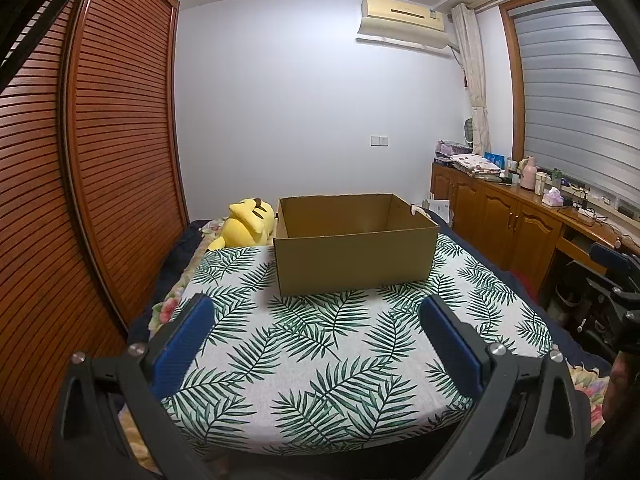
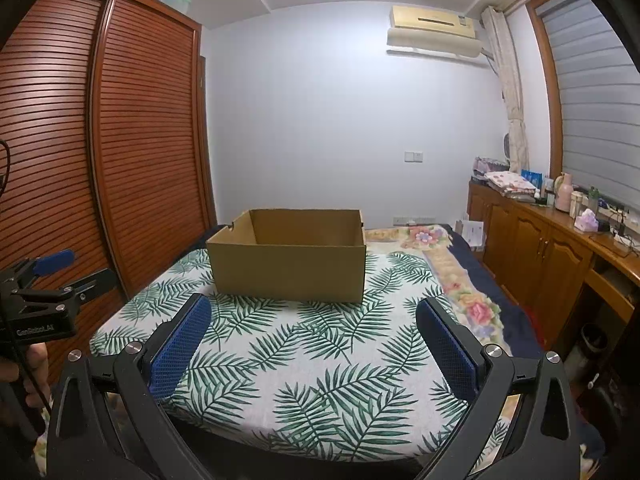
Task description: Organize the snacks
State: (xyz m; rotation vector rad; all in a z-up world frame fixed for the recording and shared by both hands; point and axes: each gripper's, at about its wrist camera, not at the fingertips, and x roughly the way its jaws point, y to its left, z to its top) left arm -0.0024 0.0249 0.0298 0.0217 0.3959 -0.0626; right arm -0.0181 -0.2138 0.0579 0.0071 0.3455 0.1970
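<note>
You are at the very start: both of your hand-held grippers, left [image 1: 316, 344] and right [image 2: 312, 344], are wide open and hold nothing. One open brown cardboard box [image 1: 354, 250] sits at the far middle of the leaf-print cloth [image 1: 320, 360] on the bed. No snacks show anywhere, so I think you must find them first. One yellow plush toy [image 1: 248, 224] lies left of the box.
</note>
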